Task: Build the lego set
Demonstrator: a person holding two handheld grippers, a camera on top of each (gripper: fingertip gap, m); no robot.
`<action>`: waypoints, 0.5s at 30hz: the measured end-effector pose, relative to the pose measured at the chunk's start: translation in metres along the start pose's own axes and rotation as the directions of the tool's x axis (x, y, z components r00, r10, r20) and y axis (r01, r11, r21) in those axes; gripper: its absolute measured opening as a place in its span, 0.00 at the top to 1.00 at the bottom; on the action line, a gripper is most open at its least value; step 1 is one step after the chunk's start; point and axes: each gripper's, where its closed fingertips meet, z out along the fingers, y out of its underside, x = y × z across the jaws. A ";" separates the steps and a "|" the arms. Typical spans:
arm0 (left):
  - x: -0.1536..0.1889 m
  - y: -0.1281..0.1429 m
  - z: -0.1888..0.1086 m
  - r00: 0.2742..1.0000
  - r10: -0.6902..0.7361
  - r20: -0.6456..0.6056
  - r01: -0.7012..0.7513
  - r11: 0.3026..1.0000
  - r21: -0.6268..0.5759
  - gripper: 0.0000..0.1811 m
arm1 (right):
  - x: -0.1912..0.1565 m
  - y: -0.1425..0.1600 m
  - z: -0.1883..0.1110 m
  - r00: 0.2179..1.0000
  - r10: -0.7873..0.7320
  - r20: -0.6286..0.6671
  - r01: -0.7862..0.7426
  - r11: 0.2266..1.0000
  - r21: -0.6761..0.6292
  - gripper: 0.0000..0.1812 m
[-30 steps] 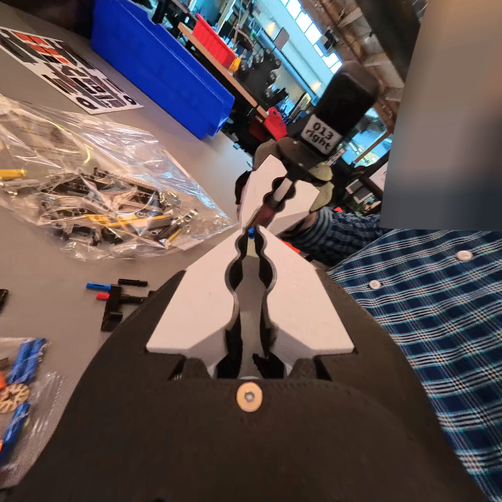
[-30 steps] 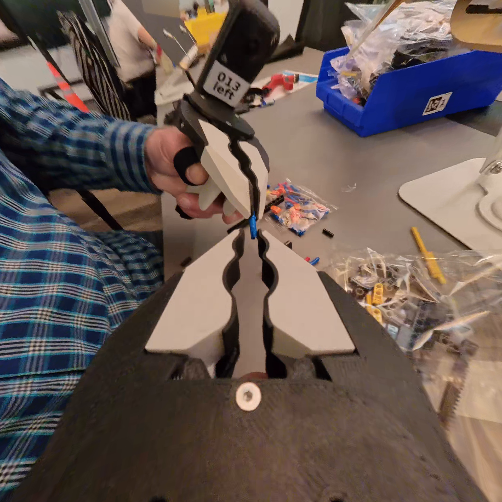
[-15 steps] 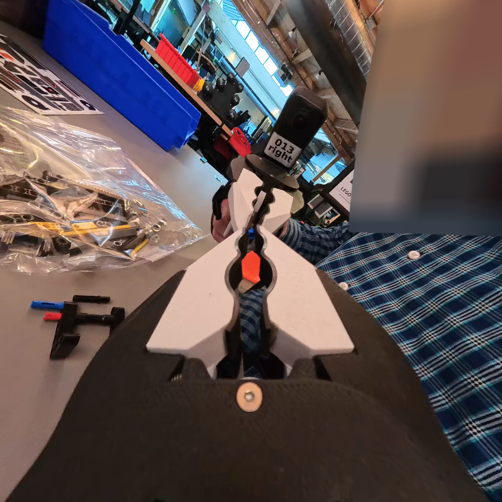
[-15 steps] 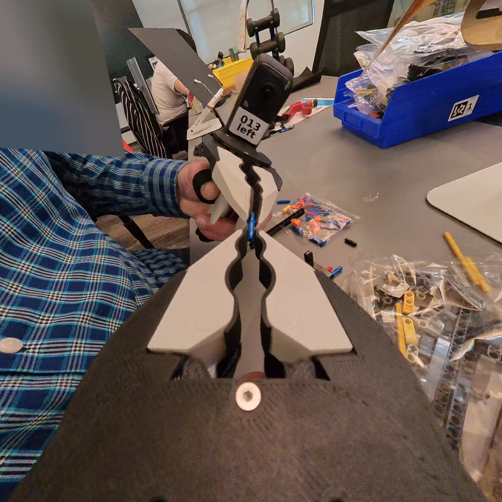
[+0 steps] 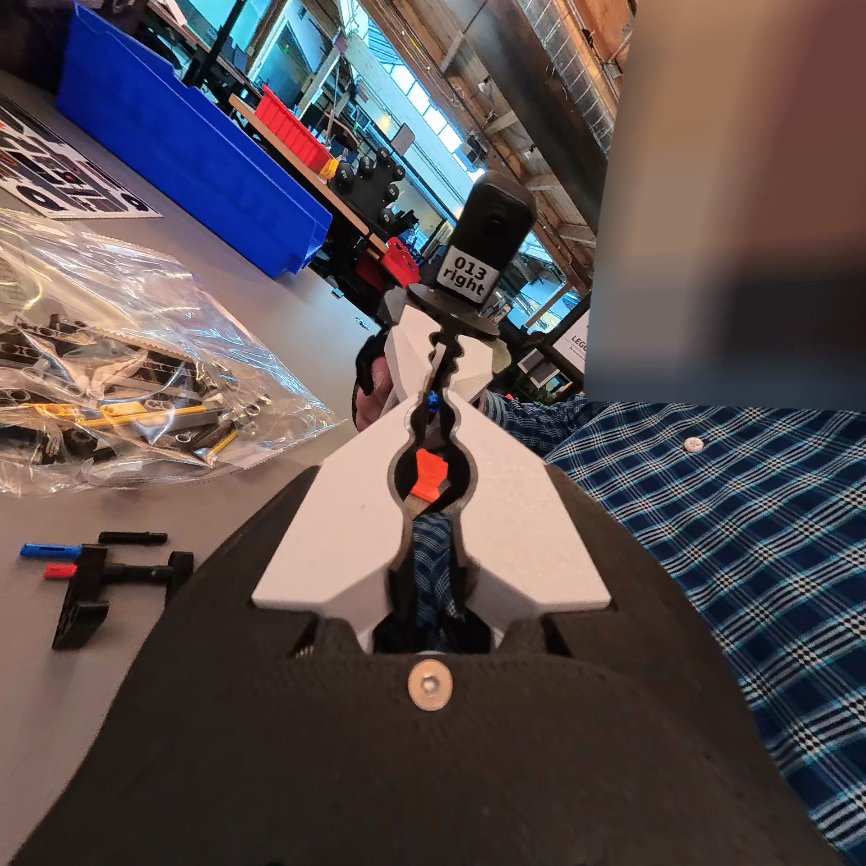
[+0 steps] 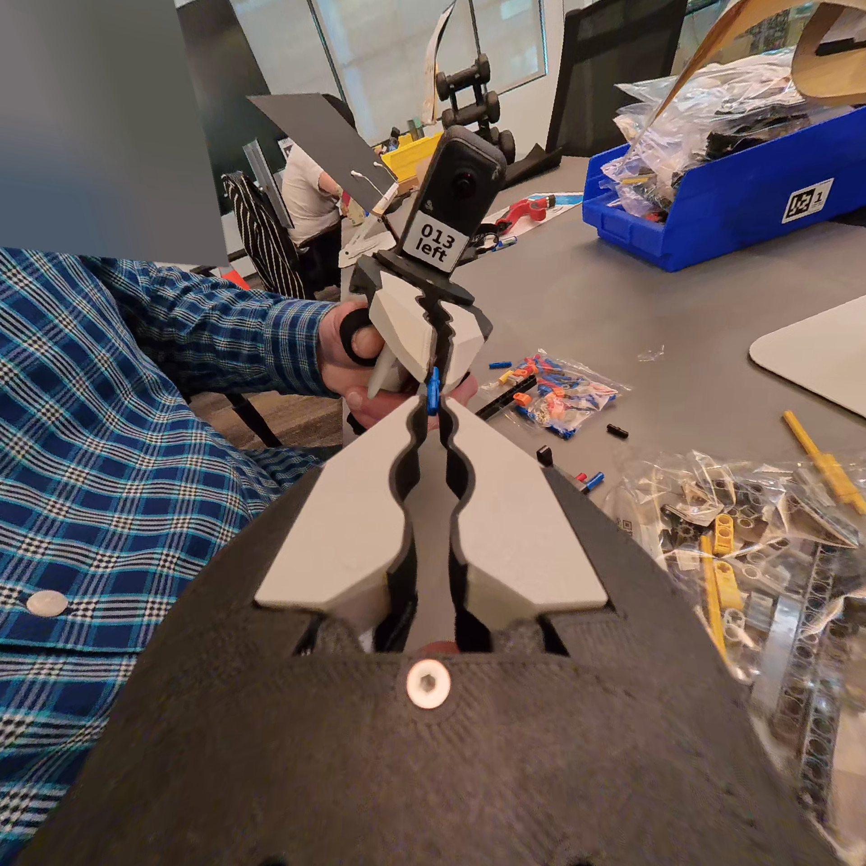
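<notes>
A small blue pin [image 6: 433, 391] is held in the air off the desk's [image 6: 609, 309] near edge, in front of a person's plaid shirt [image 5: 703, 539]. It is clamped at the tips of both claws, which meet tip to tip: the left gripper [image 6: 435, 375] is closed on its upper part and the right gripper [image 6: 432, 406] on its lower part. In the left wrist view the same pin [image 5: 432, 401] is seen between the left gripper [image 5: 431, 407] and the right gripper [image 5: 433, 391]. On the desk, a clear bag of bricks [image 5: 117, 375], a small bag of coloured pins [image 6: 562, 393], a black partial assembly [image 5: 93, 586] and a blue bin [image 6: 726, 206] at the far edge are seen.
</notes>
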 end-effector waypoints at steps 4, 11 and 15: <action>0.001 0.001 0.001 1.000 0.009 0.000 -0.009 1.000 -0.005 0.99 | -0.002 -0.001 -0.001 0.999 0.030 0.020 -0.031 0.999 0.016 1.00; -0.027 0.005 -0.009 0.945 0.207 0.255 -0.171 0.973 -0.157 0.78 | 0.014 0.019 -0.010 0.997 -0.008 -0.083 0.000 0.995 -0.095 1.00; -0.071 0.018 -0.028 0.672 0.592 0.444 -0.321 0.774 -0.545 0.64 | 0.021 0.035 -0.016 0.992 -0.019 -0.122 0.000 0.989 -0.151 1.00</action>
